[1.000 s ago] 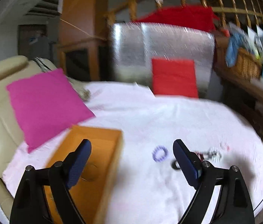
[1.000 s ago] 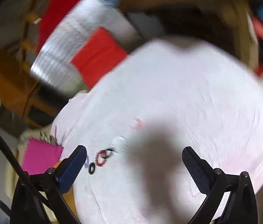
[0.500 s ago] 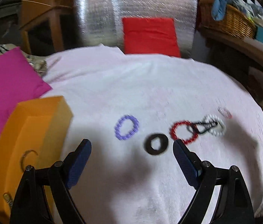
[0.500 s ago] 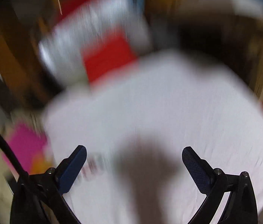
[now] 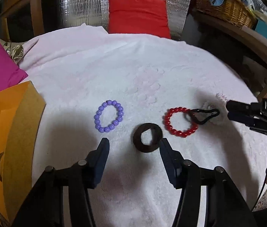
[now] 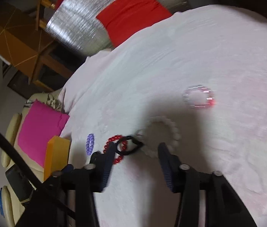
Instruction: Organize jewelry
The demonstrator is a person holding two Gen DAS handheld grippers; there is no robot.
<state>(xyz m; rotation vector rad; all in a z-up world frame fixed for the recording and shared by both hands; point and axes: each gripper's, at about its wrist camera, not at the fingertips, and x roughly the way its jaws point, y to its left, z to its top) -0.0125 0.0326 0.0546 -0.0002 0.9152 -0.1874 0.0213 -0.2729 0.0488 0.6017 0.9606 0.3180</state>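
Both jaws descended, closing, nothing gripped; white bracelet (image 5: 212, 113) half hidden behind right gripper (image 5: 228, 110).

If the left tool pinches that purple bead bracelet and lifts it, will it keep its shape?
Probably not. The purple bead bracelet is separate round beads in a loop, so it likely sags into a hanging oval. The glossy beads may slip between pads. It looks light, and the soft white cloth should stop rolling.

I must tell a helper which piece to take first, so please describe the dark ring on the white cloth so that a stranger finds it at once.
On the white cloth, to the right of the orange box, several bracelets lie in a row. The dark ring lies between the purple bead bracelet and the red bead bracelet, nearer the camera. It alone is a flat, solid band without beads.
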